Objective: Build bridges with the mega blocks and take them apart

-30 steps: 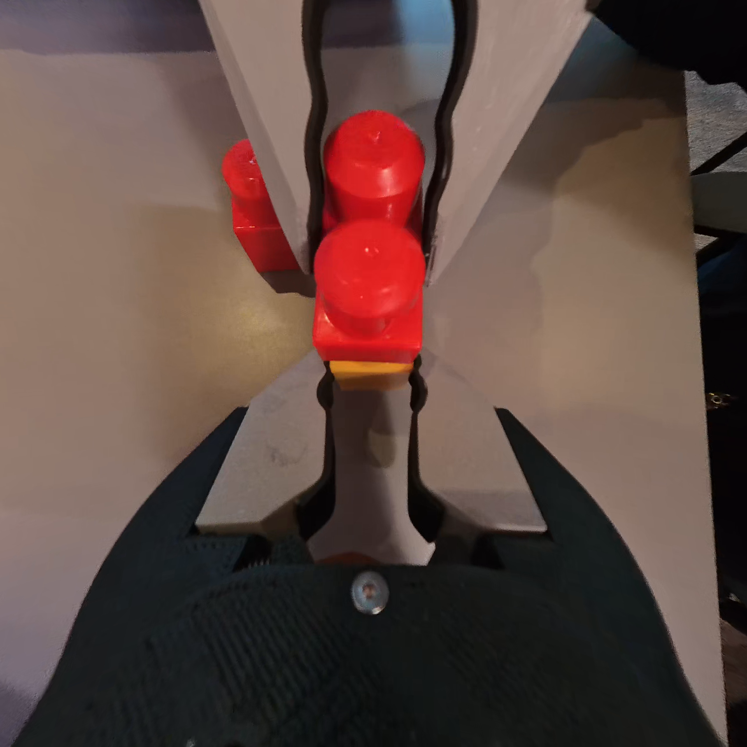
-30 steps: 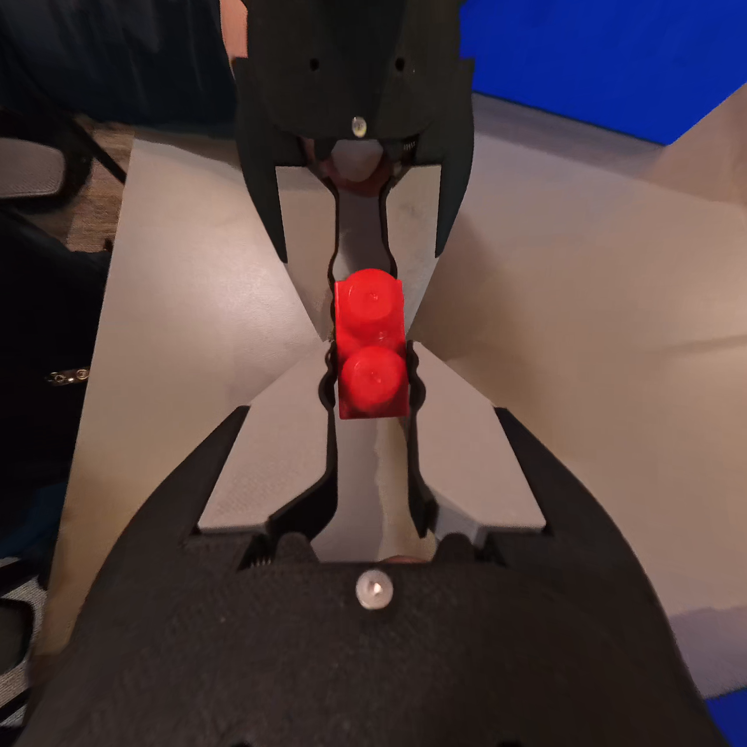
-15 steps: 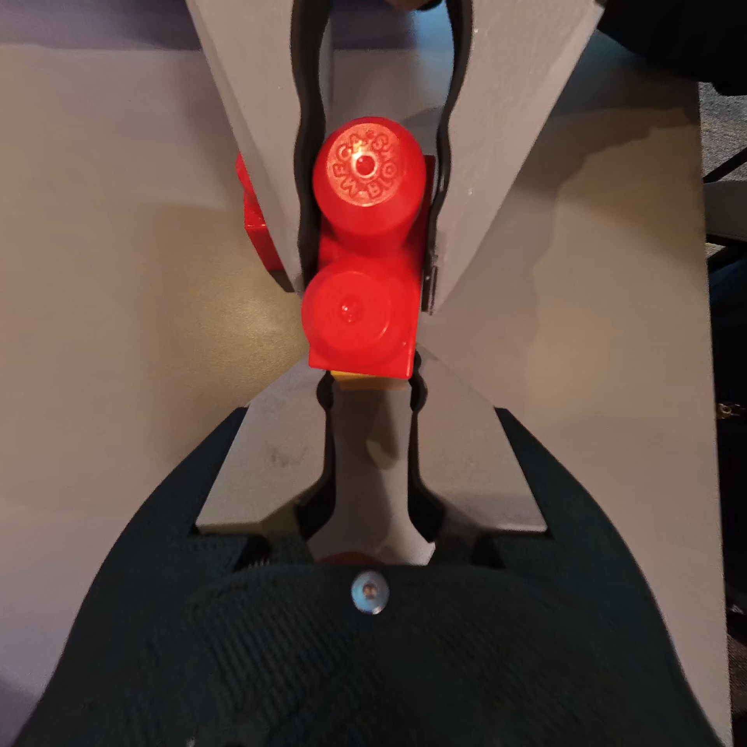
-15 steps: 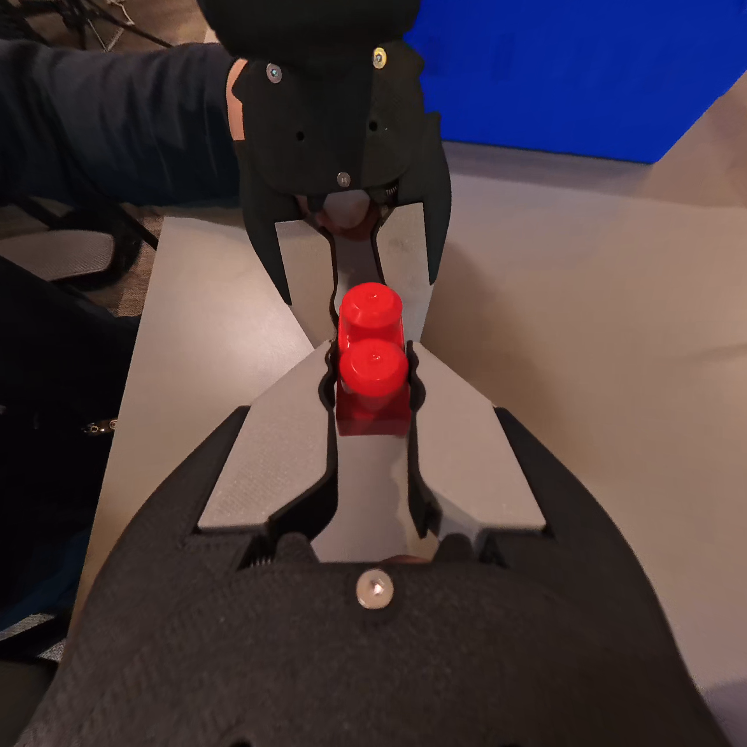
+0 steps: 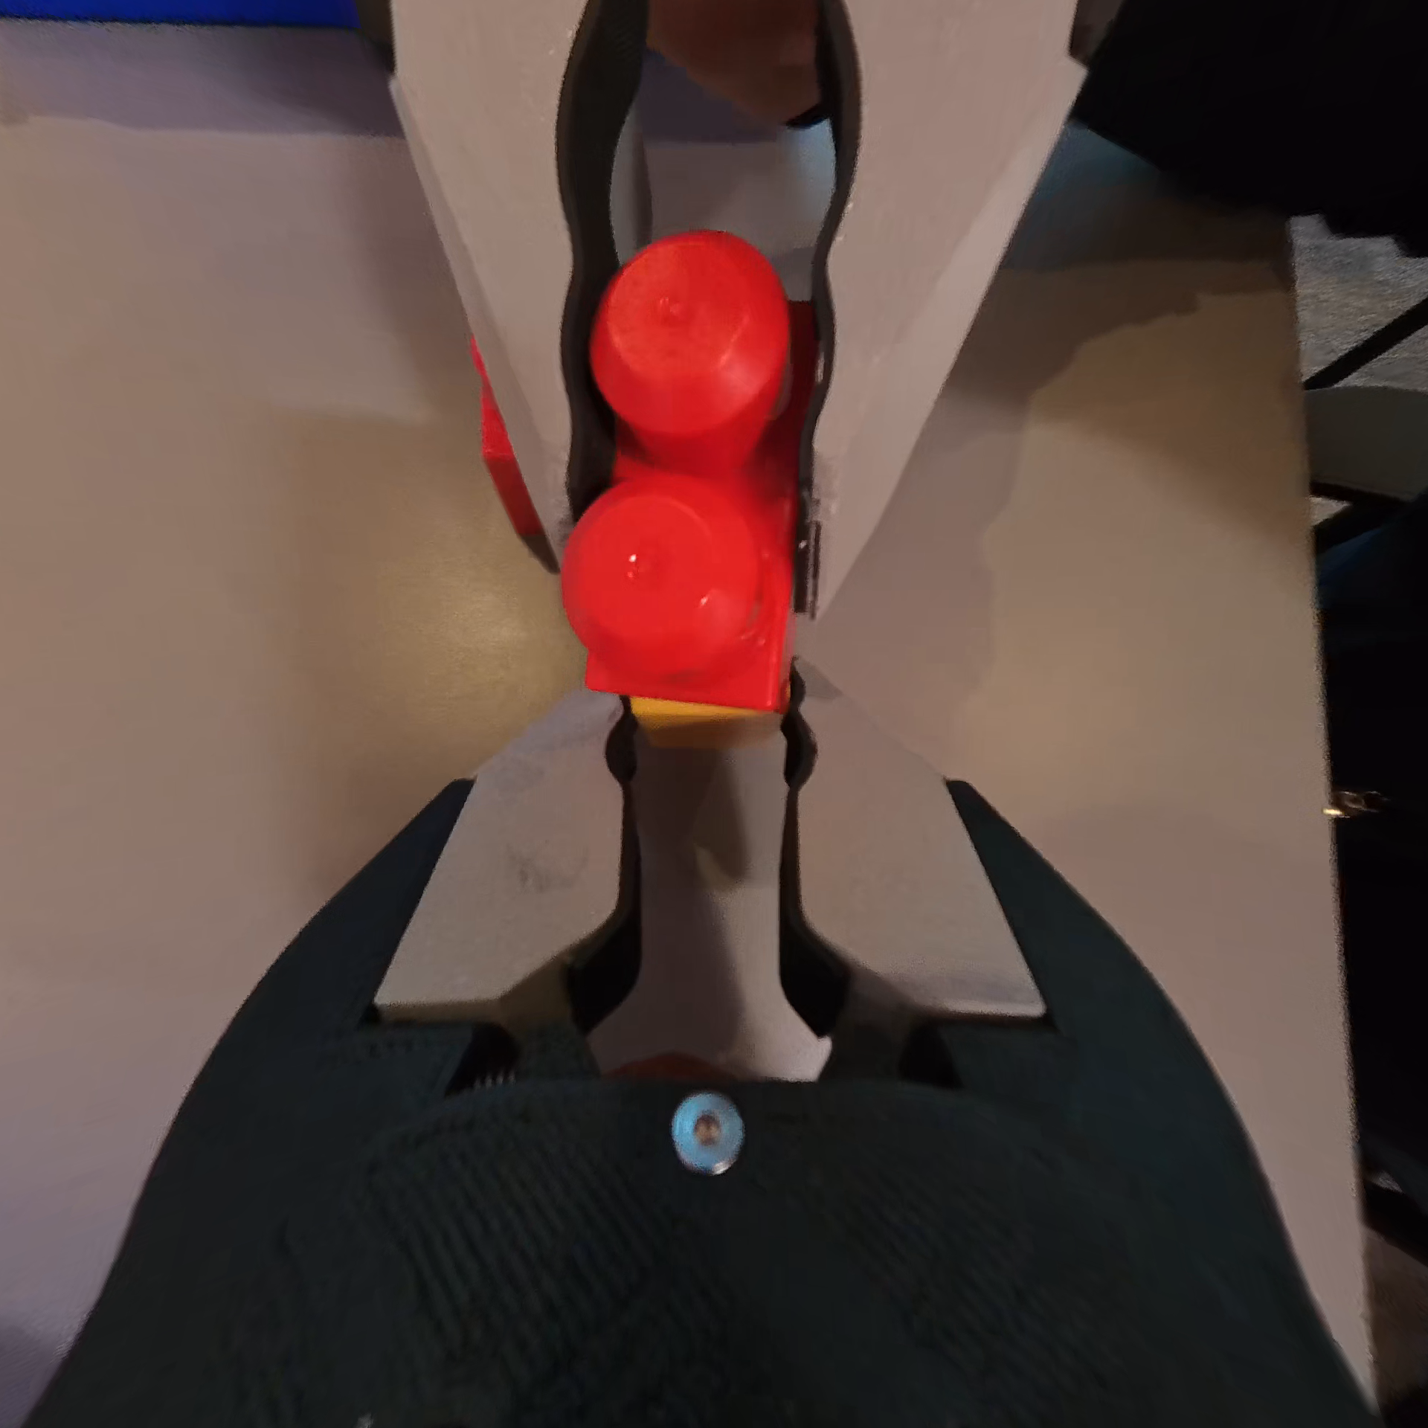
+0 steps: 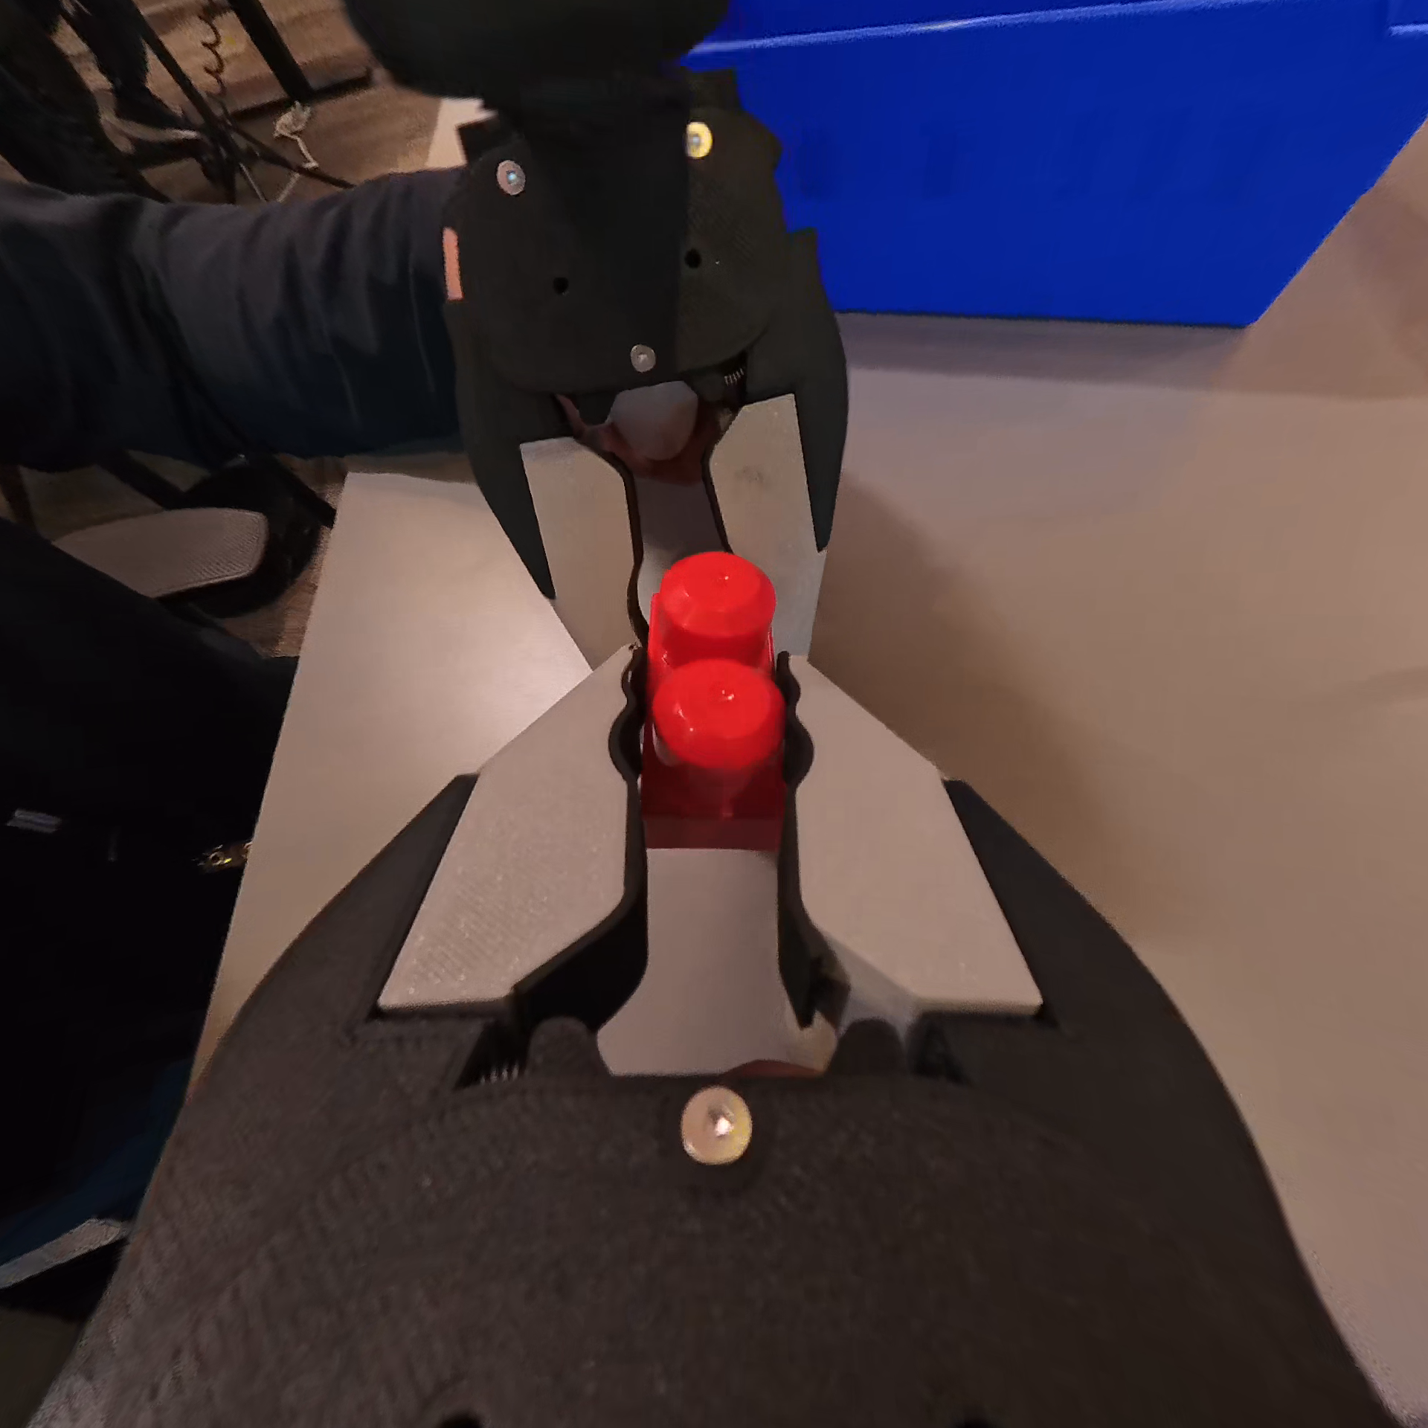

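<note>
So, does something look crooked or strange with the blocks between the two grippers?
Yes. The red block is tipped to one side over the yellow block beneath it instead of sitting squarely. The right gripper clamps the red block; the left gripper clamps the yellow one. No damage shows.

The bench (image 5: 232, 541) is a pale beige, matt surface under warm light. A second red block (image 5: 502, 471) sits on it just left of the held red block (image 5: 688, 494), mostly hidden behind a grey finger; whether it rests flat cannot be told. Beyond the held red block, at the bench's far edge, stands a blue bin (image 6: 1082, 170). The bench (image 6: 402, 618) ends in a straight edge to the left of that block.
</note>
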